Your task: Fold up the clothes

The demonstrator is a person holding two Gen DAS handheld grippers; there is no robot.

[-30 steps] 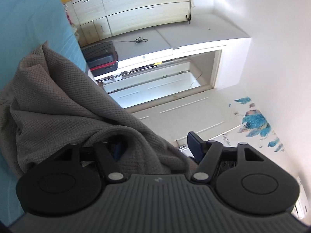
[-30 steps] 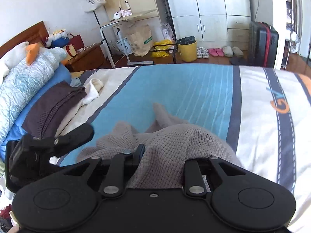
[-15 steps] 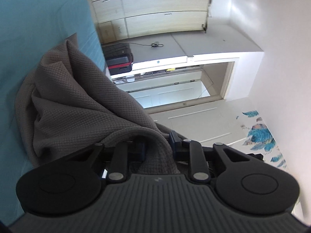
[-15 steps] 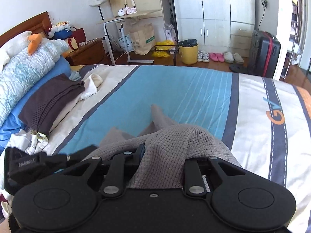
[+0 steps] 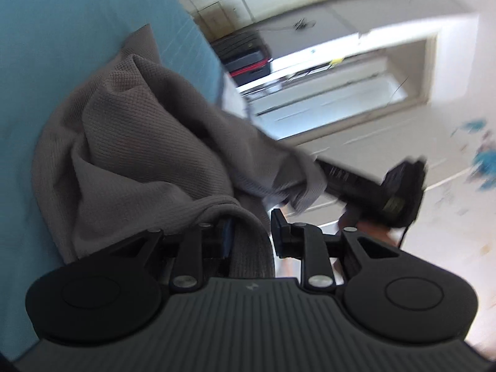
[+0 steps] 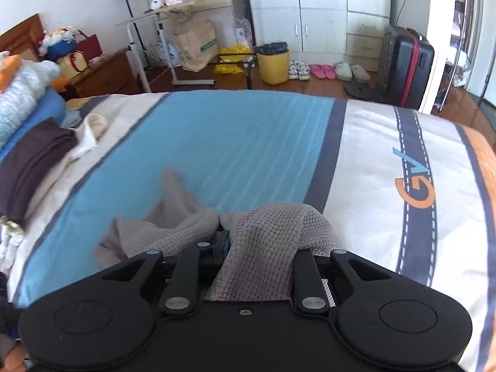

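Observation:
A grey waffle-knit garment (image 6: 173, 217) lies bunched on the blue stripe of the bedspread (image 6: 235, 142). My right gripper (image 6: 263, 245) is shut on a thick fold of it; the cloth hides the right finger. In the left wrist view, which is rolled sideways, the same garment (image 5: 139, 142) rises from the bed. My left gripper (image 5: 251, 237) is shut on a rolled edge of it. Just beyond, the black body of my right gripper (image 5: 372, 186) shows with cloth at its tip, held by a hand (image 5: 369, 226).
A folded dark brown garment (image 6: 28, 161) and a cream cloth (image 6: 90, 133) lie at the bed's left side. Past the far bed edge stand a yellow bin (image 6: 274, 66), several shoes and a black suitcase (image 6: 406, 65). White and orange bedspread stretches to the right.
My left gripper went from wide open to shut on the garment's edge. It has slid out of the right wrist view, and the right gripper has come into the left wrist view.

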